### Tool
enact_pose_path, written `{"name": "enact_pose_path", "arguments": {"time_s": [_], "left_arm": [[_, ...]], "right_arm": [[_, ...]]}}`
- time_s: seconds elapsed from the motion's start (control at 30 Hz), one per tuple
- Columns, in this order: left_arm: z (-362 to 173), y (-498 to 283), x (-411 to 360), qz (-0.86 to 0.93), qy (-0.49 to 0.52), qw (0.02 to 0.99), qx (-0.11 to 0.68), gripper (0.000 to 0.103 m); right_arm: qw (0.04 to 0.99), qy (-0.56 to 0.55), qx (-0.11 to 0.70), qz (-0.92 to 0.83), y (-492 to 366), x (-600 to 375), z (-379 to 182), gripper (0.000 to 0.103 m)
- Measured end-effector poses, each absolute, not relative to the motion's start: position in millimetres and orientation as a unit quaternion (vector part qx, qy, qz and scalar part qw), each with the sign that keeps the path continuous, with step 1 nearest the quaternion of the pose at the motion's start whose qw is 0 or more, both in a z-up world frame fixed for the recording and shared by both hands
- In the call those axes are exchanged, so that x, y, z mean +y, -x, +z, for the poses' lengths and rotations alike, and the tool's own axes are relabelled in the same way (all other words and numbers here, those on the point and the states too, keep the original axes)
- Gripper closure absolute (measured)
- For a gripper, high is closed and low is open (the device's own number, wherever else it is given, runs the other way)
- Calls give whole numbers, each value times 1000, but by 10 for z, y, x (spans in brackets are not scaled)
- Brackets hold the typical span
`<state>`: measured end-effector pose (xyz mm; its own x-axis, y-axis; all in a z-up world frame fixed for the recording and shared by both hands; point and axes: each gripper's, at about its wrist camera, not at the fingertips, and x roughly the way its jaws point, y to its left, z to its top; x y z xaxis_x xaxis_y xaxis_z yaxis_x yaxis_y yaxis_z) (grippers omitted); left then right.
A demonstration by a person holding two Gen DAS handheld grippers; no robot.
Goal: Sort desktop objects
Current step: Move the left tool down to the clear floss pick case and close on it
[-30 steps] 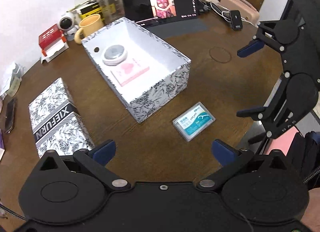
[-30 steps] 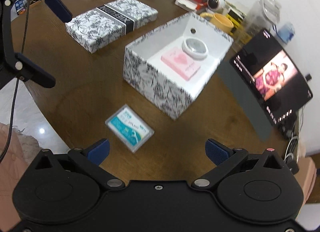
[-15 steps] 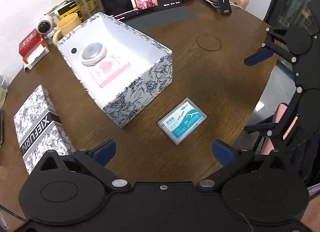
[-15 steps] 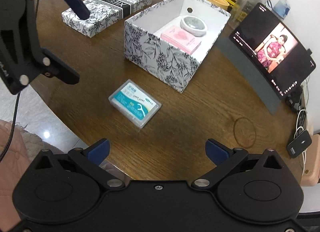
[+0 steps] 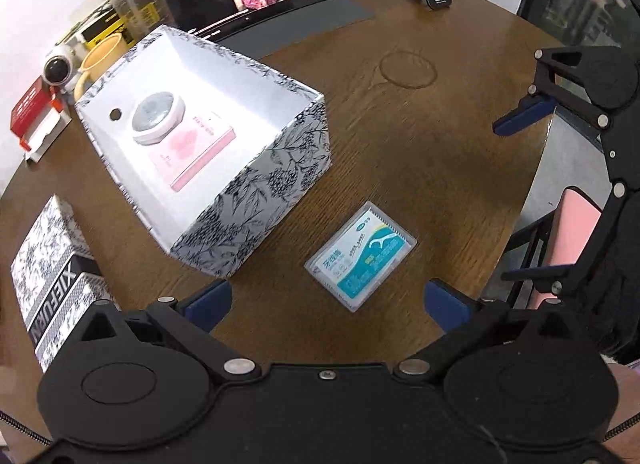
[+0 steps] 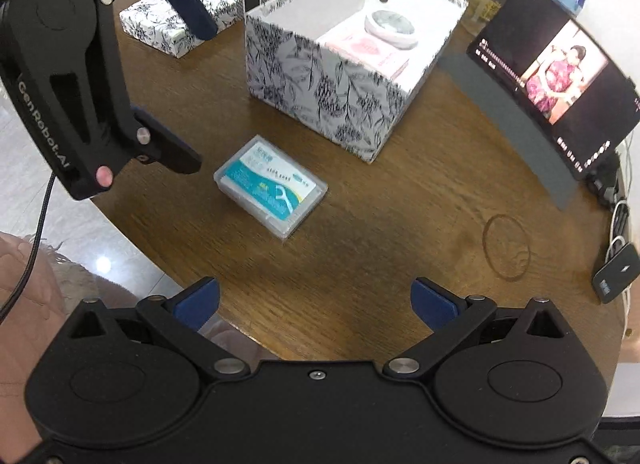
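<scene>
Left gripper (image 5: 326,300) has dropped closer over the floss case (image 5: 361,256), spread wide and empty (right gripper (image 6: 316,300) likewise). The case lies flat beside the patterned box (image 5: 256,200) — pickup looks imminent.

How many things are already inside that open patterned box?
2: a round white case towards the box's far end, resting partly on a flat pink packet on the floor. Something smaller could hide behind the near wall.
</scene>
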<state>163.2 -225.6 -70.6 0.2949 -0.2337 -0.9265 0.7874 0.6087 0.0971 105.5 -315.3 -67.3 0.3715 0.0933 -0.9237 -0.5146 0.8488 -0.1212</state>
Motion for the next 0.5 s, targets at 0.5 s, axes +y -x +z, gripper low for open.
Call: {"name": "enact_pose_path", "arguments": {"time_s": [0.5], "left_arm": [[-1116, -1613, -2557, -376, -371, 731, 432, 0]], "right_arm": [[791, 193, 543, 207, -1049, -3155, -961, 0]]}}
